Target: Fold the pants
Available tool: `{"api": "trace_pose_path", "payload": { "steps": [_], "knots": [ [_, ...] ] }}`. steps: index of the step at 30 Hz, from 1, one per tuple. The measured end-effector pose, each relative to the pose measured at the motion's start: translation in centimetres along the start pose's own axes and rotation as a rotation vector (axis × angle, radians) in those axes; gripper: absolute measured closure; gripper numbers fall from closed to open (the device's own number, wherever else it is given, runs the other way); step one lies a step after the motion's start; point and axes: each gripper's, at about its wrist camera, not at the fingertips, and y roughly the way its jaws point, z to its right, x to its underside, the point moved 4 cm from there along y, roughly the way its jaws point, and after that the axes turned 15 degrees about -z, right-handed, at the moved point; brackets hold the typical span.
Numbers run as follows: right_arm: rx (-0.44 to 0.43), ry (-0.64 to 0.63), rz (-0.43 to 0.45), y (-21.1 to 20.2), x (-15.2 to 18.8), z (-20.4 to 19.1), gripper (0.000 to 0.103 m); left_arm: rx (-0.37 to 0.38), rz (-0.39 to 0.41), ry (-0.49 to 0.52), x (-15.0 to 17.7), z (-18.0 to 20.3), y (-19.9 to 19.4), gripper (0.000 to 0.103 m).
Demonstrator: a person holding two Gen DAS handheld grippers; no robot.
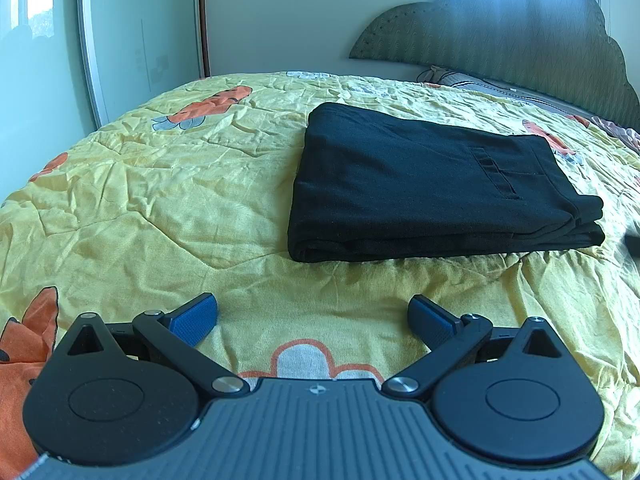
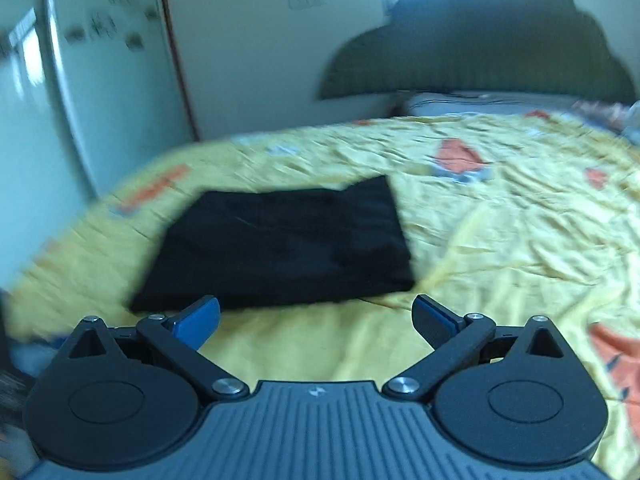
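Both claws spread and empty; we see the pants folded on the bedspread.

Left gripper [image 1: 313,316] holds its blue pads [image 1: 195,319] wide apart, with nothing between them, above the yellow flowered bedspread [image 1: 160,184] near its near edge. We note the black pants [image 1: 420,184] lying ahead as a flat, layered rectangle, clear of the pads, with a pocket seam facing up. A scalloped headboard [image 1: 520,32] stands at the far right edge of the bed. Right gripper [image 2: 316,316] also has its pads [image 2: 198,318] spread and empty; in its blurred view the pants [image 2: 280,244] lie just beyond the left pad, toward the bedspread's left edge.
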Motion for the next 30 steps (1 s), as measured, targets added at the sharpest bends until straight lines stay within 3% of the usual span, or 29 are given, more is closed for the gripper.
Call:
{"api": "trace_pose_path", "payload": {
  "steps": [2,6,9,17,30],
  "knots": [
    [0.039,-0.025,-0.032,1.7,1.0,-0.2,0.000,0.000,0.000,0.000,0.0,0.0,0.0,0.000],
    [-0.007,-0.034,-0.087,3.4,2.2,-0.6,0.000,0.000,0.000,0.000,0.0,0.0,0.0,0.000],
    [0.038,-0.072,-0.074,3.8,2.2,-1.1,0.000,0.000,0.000,0.000,0.0,0.0,0.0,0.000],
    [0.059,-0.089,-0.091,4.8,2.2,-1.0,0.000,0.000,0.000,0.000,0.0,0.1,0.0,0.000],
    [0.042,-0.077,-0.095,5.1,2.2,-0.9,0.000,0.008,-0.020,0.019,0.4,0.2,-0.4,0.000]
  ]
}}
